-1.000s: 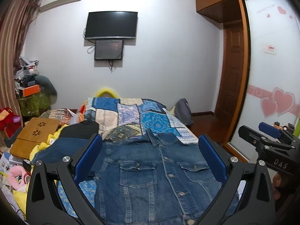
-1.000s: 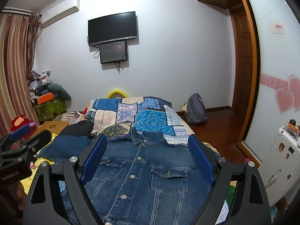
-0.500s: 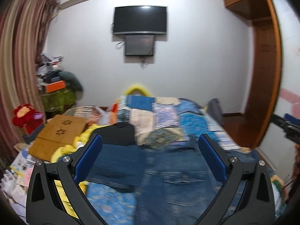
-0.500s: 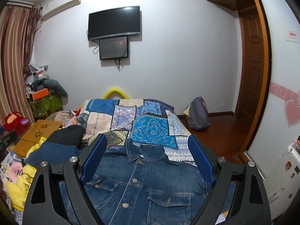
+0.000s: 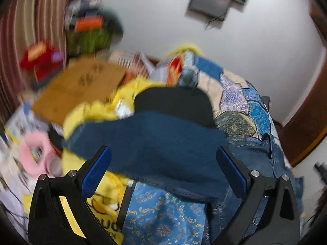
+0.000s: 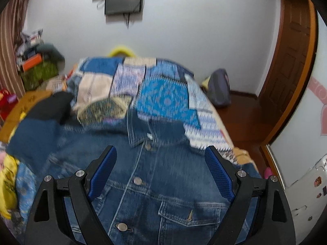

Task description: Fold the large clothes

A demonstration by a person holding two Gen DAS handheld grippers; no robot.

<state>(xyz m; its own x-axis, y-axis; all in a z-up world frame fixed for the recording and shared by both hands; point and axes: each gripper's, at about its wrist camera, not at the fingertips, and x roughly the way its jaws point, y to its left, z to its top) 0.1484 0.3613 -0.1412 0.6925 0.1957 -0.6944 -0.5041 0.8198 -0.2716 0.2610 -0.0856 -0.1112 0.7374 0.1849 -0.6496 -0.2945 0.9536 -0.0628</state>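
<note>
Blurrily, yellow cloth (image 5: pixel 102 202) lettering beside denim jacket (image 6: pixel 163 194) stays unreadable.

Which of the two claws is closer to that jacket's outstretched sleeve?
Left. The left claw hangs open right over the denim jacket's sleeve, which spreads between its fingers. The right claw, also open, sits over the jacket's buttoned front.

Both grippers — left (image 5: pixel 163 165), right (image 6: pixel 161 169) — black frames, blue textured pads, silver screws; yellow strip at left's 8 o'clock.
</note>
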